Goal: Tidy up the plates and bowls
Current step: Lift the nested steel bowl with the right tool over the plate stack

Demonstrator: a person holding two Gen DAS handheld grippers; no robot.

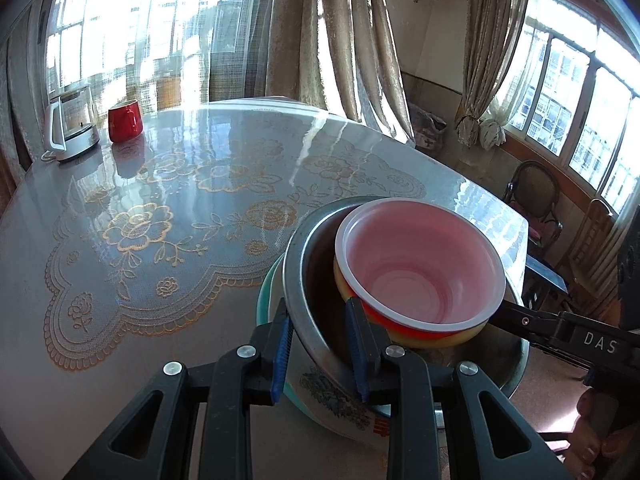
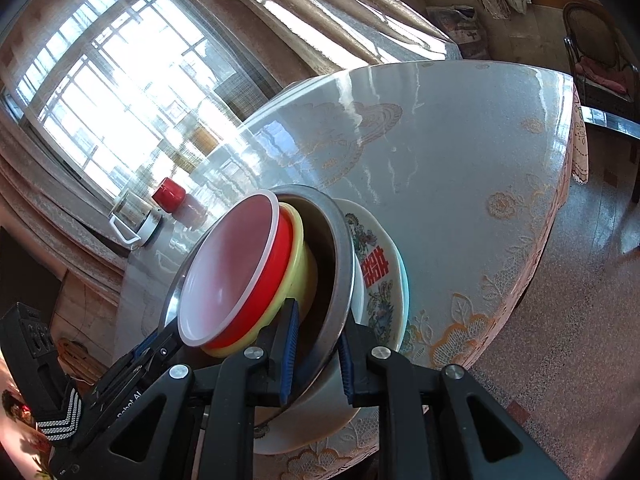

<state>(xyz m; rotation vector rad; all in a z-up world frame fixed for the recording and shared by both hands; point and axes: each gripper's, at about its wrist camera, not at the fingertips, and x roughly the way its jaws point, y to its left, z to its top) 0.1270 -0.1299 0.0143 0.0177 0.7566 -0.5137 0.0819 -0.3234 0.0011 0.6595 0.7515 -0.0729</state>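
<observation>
The bowls (image 1: 418, 268) are already nested on the plate (image 2: 380, 276) near the tabletop (image 1: 160, 200) edge, both grippers' jaws pinching the metal bowl (image 1: 304, 280) rim

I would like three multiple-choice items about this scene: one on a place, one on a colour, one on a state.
1. Where does the metal bowl sit?
A. on the decorated plate
B. beside the kettle
C. on a chair

2. What colour is the mug at the far side of the table?
A. blue
B. red
C. green

3. How do the jaws of the left gripper stand?
A. wide open above the table
B. closed on the metal bowl's rim
C. closed on the mug

Answers:
1 A: the decorated plate shows under the bowl.
2 B: the mug beside the kettle is red.
3 B: one blue pad is outside the steel rim, one inside; the right gripper grips likewise.
</observation>
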